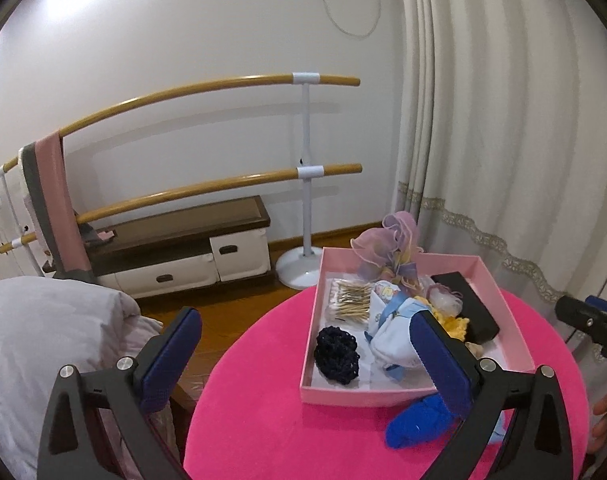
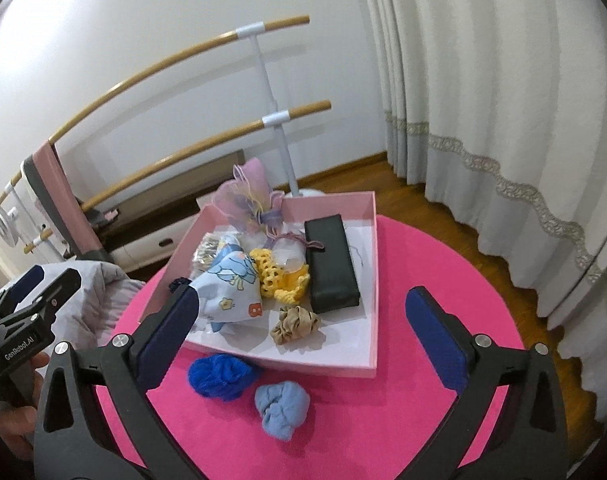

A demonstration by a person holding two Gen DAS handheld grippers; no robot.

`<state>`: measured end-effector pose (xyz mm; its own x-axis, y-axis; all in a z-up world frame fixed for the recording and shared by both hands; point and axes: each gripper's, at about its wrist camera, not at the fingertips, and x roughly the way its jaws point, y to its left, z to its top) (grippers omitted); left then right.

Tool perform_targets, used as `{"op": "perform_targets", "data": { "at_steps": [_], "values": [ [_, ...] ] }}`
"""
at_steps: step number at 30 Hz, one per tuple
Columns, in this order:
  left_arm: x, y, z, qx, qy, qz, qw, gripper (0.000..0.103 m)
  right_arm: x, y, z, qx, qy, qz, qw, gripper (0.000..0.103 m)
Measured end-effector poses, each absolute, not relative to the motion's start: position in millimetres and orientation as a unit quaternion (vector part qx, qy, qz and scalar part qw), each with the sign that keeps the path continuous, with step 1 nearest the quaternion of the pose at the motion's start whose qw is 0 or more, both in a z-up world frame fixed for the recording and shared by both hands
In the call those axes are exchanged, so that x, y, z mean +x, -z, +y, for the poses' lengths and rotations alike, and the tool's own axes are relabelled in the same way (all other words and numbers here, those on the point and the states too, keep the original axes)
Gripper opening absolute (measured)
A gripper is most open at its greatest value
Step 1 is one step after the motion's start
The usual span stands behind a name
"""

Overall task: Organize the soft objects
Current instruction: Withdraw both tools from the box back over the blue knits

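Note:
A pink open box [image 1: 383, 395] [image 2: 291, 361] sits on a round hot-pink table [image 1: 243, 420] [image 2: 407, 248]. Inside lie a navy net scrunchie [image 1: 337, 354], a cotton-swab pack [image 1: 349, 298], a light-blue printed cloth [image 1: 391, 332] [image 2: 231, 292], a yellow crochet piece [image 2: 283, 280], a black case [image 2: 329, 266], a purple organza bow [image 2: 247, 200] and a beige scrunchie [image 2: 295, 322]. In front of the box lie a royal-blue mesh bundle [image 2: 223, 374] [image 1: 415, 420] and a pale-blue cloth ball [image 2: 281, 402]. My left gripper [image 1: 305, 314] and right gripper [image 2: 303, 294] hover open and empty.
A double wooden barre on a white stand [image 1: 305, 208] lines the wall, with a pink-grey strap [image 1: 51, 200] draped over it. A low bench with drawers [image 1: 183, 252], grey bedding [image 1: 43, 340] at left and cream curtains [image 2: 483, 120] at right surround the table.

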<state>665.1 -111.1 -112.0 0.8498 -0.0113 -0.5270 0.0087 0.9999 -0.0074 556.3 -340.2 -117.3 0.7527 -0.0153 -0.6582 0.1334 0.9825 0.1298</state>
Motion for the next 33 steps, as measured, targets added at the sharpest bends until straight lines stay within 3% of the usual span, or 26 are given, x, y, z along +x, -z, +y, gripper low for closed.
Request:
{"op": "perform_targets", "data": {
  "at_steps": [17, 33],
  "values": [
    [522, 76, -124, 0.001, 0.032, 0.228, 0.973, 0.103, 440, 56, -299, 0.036, 0.086, 0.258, 0.962, 0.103],
    [435, 69, -114, -0.011, 0.042, 0.219, 0.975, 0.103, 371, 51, -273, 0.015, 0.103, 0.218, 0.971, 0.103]
  ]
}}
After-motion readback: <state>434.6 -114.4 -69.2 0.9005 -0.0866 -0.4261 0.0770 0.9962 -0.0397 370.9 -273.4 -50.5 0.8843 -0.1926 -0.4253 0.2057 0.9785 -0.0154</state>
